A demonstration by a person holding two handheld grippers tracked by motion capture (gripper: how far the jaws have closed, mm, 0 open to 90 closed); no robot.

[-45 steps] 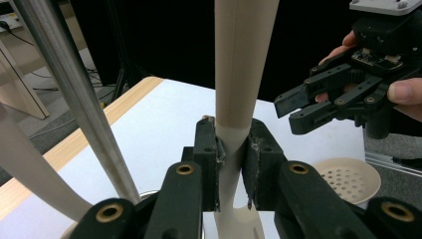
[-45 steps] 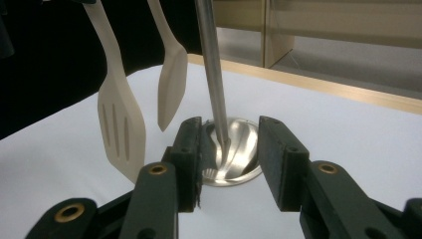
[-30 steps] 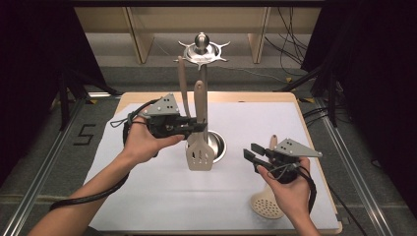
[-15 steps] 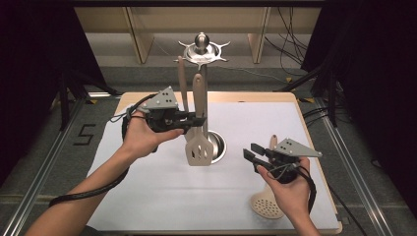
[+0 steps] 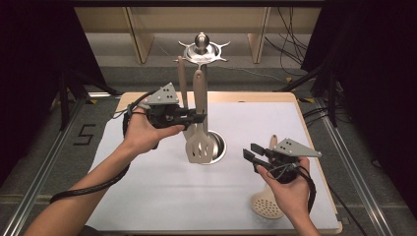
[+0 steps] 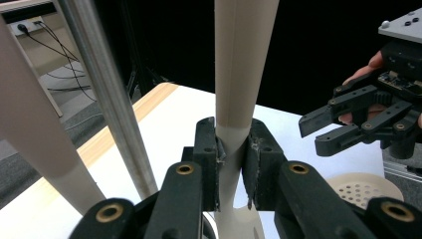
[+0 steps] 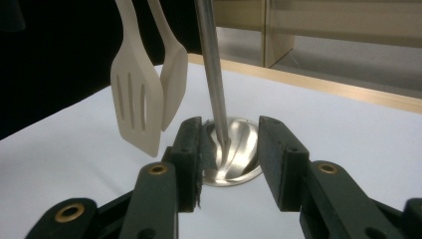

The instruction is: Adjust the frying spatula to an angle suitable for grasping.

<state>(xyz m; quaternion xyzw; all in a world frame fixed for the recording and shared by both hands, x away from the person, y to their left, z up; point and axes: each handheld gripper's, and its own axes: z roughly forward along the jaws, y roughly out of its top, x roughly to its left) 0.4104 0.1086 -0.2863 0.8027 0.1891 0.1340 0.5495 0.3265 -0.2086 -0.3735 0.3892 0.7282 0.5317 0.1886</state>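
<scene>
floor mark reads "5" [image 5: 84, 134] | my left gripper [image 5: 199, 118] pinching spatula [image 5: 198, 147] handle, spatula upright, blade down | my right gripper [image 5: 252, 160] spread, empty

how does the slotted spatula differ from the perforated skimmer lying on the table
The slotted spatula hangs upright by the utensil stand, while the perforated skimmer lies flat on the table. The slotted spatula's head has long slots; the perforated skimmer's round head has small holes. The left gripper is shut on the slotted spatula's handle; the perforated skimmer lies unheld under the open right gripper. Both are beige.
</scene>
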